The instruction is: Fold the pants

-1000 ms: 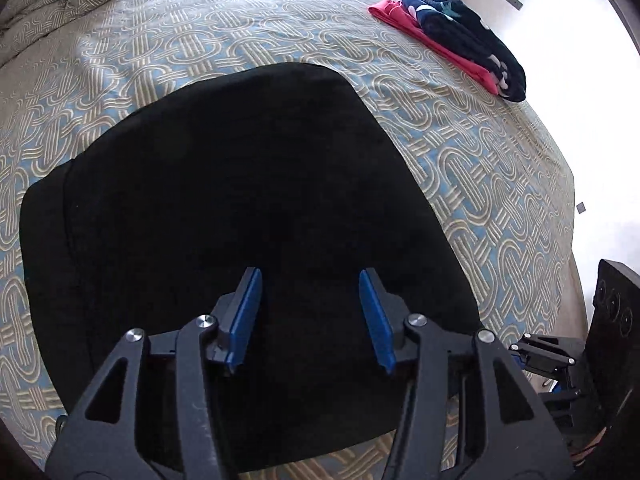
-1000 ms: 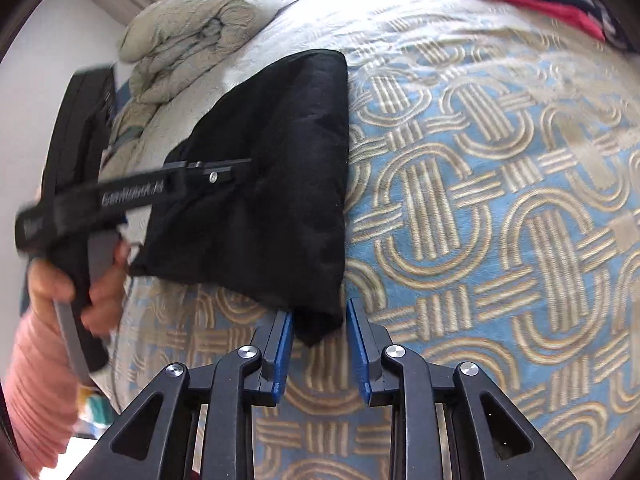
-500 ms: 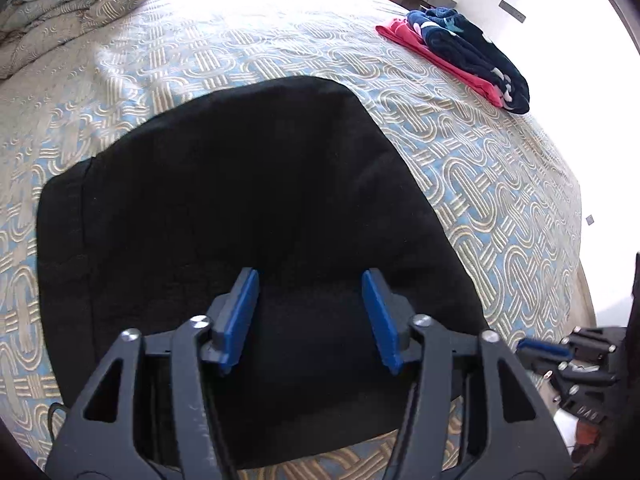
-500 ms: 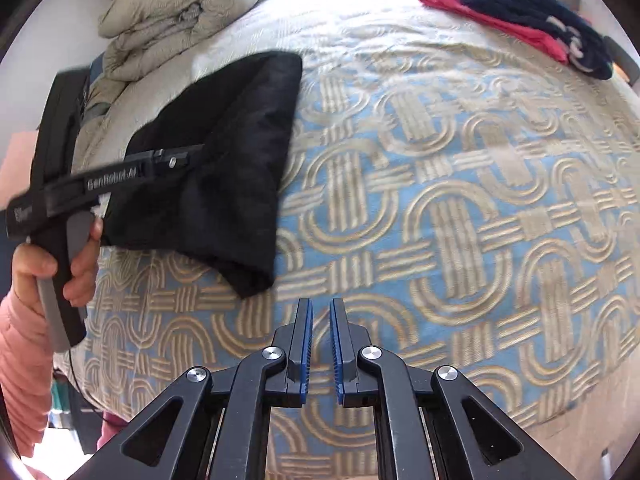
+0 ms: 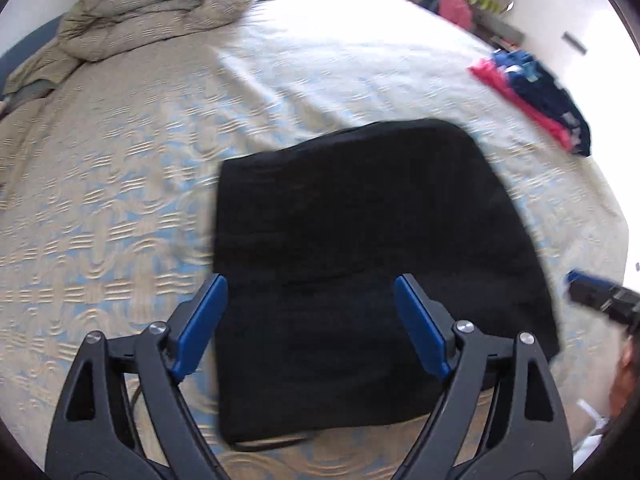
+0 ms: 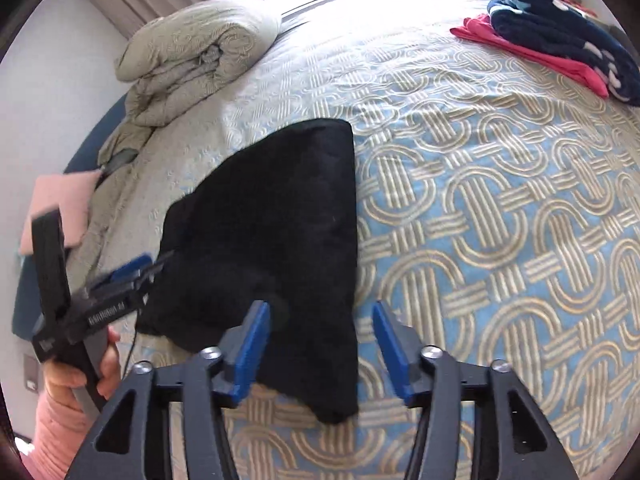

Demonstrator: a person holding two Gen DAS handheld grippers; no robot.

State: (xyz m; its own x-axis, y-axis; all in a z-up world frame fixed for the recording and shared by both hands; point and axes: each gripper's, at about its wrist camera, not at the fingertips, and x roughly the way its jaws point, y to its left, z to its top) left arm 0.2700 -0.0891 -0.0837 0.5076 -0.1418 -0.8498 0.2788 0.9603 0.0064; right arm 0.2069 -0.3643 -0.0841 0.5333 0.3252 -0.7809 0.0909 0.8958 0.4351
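Observation:
The black pants (image 5: pixel 360 260) lie folded into a compact rectangle on the patterned bedspread (image 5: pixel 100 200). My left gripper (image 5: pixel 310 280) hovers over their near-left part. Its jaws are opening wide and the blue pads press on nothing. In the right wrist view the pants (image 6: pixel 280 220) run from the middle down to a near corner. My right gripper (image 6: pixel 320 307) hangs just above that corner, jaws opening, the cloth below them but not pinched. A hand (image 6: pixel 80 380) in a pink sleeve holds the left gripper (image 6: pixel 132 272) at the pants' left edge.
A rolled beige quilt (image 6: pixel 192 52) sits at the head of the bed. A pile of red and navy clothes (image 6: pixel 560 40) lies at the far right. A thin dark cord (image 5: pixel 272 446) shows under the pants' near edge. The bed's edge is close below both grippers.
The right gripper let go of the pants' corner, closed empty, then opened again and rose. The left gripper's jaws widened and it swung left, so the pants now sit further right in its view.

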